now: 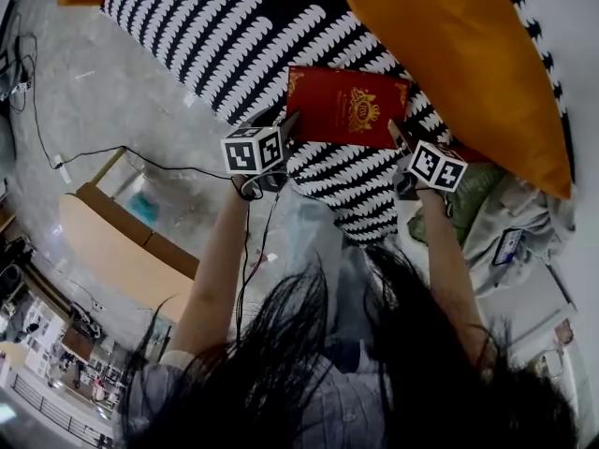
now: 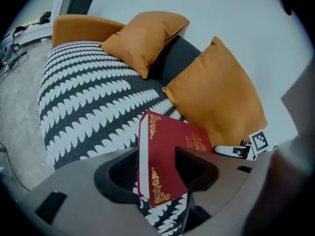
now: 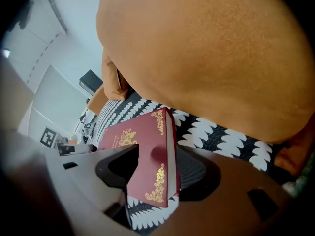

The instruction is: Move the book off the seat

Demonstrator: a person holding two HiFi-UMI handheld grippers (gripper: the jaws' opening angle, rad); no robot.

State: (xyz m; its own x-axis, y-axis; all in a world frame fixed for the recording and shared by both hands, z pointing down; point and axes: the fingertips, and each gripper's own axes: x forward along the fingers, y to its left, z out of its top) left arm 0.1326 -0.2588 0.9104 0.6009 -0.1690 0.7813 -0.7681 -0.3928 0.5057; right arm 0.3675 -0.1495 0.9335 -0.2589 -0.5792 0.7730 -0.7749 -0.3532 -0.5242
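A red book (image 1: 346, 106) with gold print lies flat on the black-and-white patterned seat (image 1: 215, 36), close to its front edge. My left gripper (image 1: 285, 124) straddles the book's left edge and my right gripper (image 1: 401, 137) its right edge. In the left gripper view the book (image 2: 165, 156) runs between the wide jaws of the left gripper (image 2: 156, 168), with the page edge by one jaw and the cover by the other. In the right gripper view the book (image 3: 142, 141) likewise sits in the right gripper (image 3: 157, 168). Both stand open around it.
A large orange cushion (image 1: 468, 64) leans right behind the book, and a second orange cushion (image 2: 145, 38) sits farther along the seat. On the floor are a light wooden table (image 1: 112, 251), a black cable (image 1: 94, 152) and a green bundle (image 1: 477, 199) by the seat's right end.
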